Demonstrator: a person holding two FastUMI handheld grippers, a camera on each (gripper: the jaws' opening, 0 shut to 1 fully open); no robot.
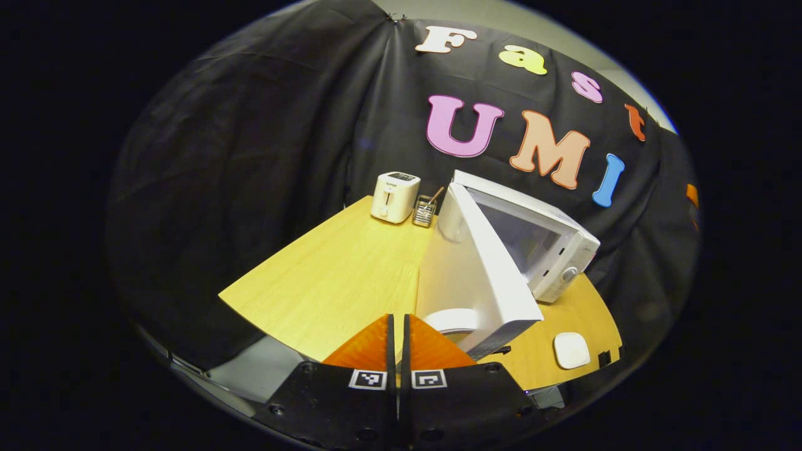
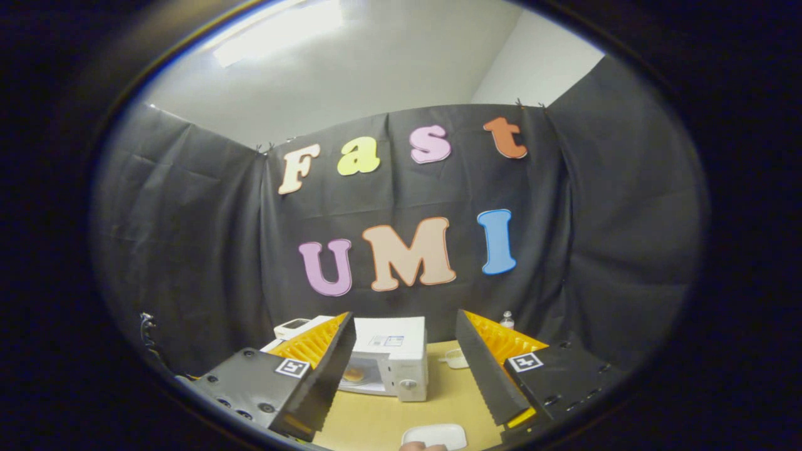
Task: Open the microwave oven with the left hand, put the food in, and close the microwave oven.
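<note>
— Tool check first: where do they stand?

— Left tool (image 1: pixel 397 351) has its orange ribbed fingers pressed together on nothing; right tool (image 2: pixel 404 369) is spread wide, empty.

— And the microwave oven (image 1: pixel 532 244)?

— On the wooden worktop (image 1: pixel 338 275), at two o'clock in the left gripper view. Its door (image 1: pixel 482 275) hangs open, and something round and tan, probably the food (image 2: pixel 353 374), lies inside.

— How will the door handle?

— Rigid, glossy white, likely light and slippery; push flat on its outer edge.
</note>
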